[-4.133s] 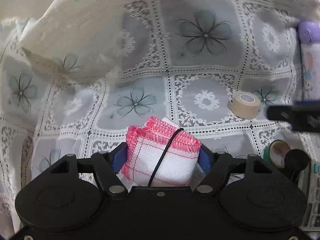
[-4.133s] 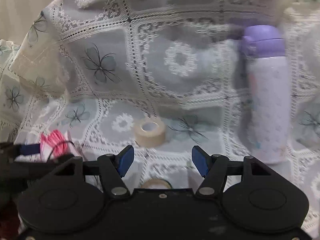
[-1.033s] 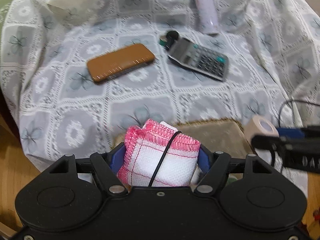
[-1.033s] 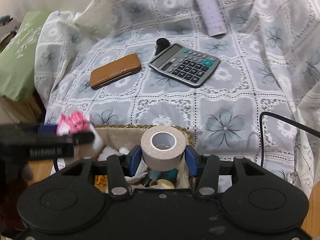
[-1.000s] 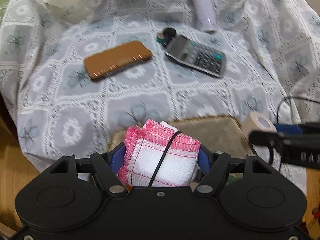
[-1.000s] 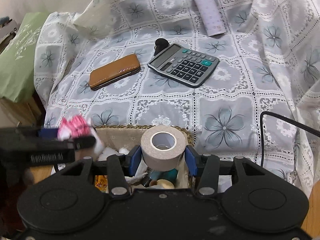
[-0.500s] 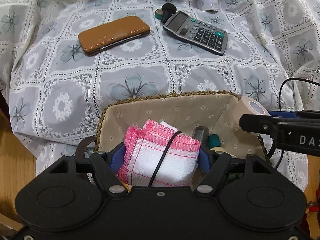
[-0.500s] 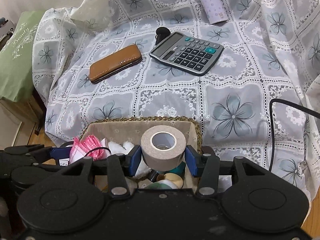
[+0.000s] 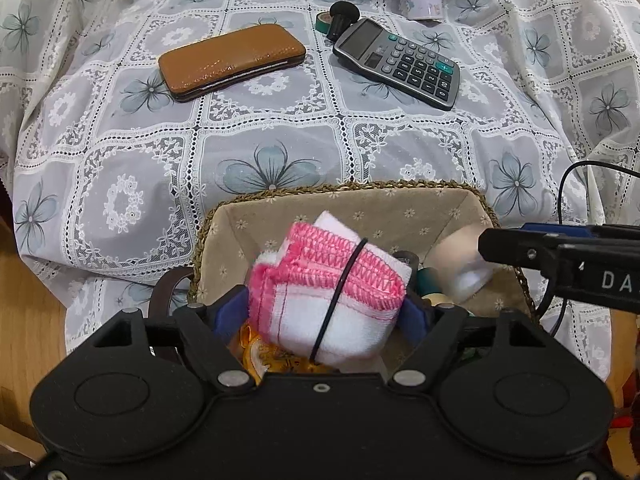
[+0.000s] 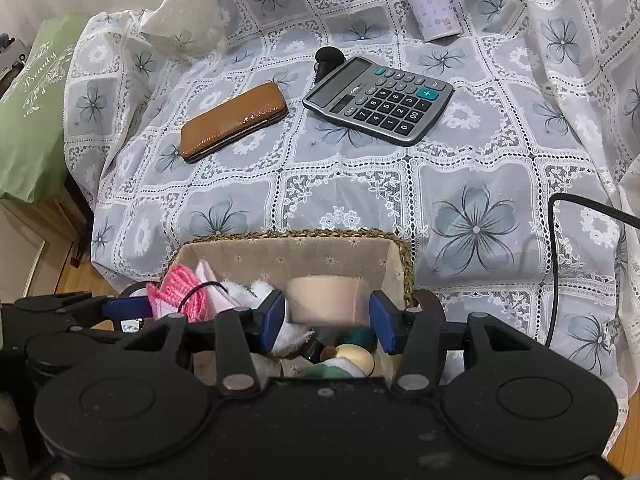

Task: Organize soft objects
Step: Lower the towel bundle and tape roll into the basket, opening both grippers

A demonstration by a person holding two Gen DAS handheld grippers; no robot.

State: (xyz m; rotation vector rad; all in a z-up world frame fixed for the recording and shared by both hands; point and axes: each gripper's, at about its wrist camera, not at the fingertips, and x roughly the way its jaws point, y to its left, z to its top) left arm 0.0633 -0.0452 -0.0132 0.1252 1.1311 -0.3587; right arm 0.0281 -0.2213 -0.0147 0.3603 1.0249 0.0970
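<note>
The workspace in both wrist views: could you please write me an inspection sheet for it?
Surface: lace flower cover, rumpled at the edges.
Job's things: pink-edged cloth and beige tape roll, both blurred, over the lined basket, which already holds other items.
Clutter: brown case, calculator, lilac bottle, black knob, small green roll.
Grippers: left claw around the tilted cloth, right claw around the tape; both look open, letting go.
Cables: black cable draped over the cover on the right.
Surroundings: green cushion, wooden floor.
</note>
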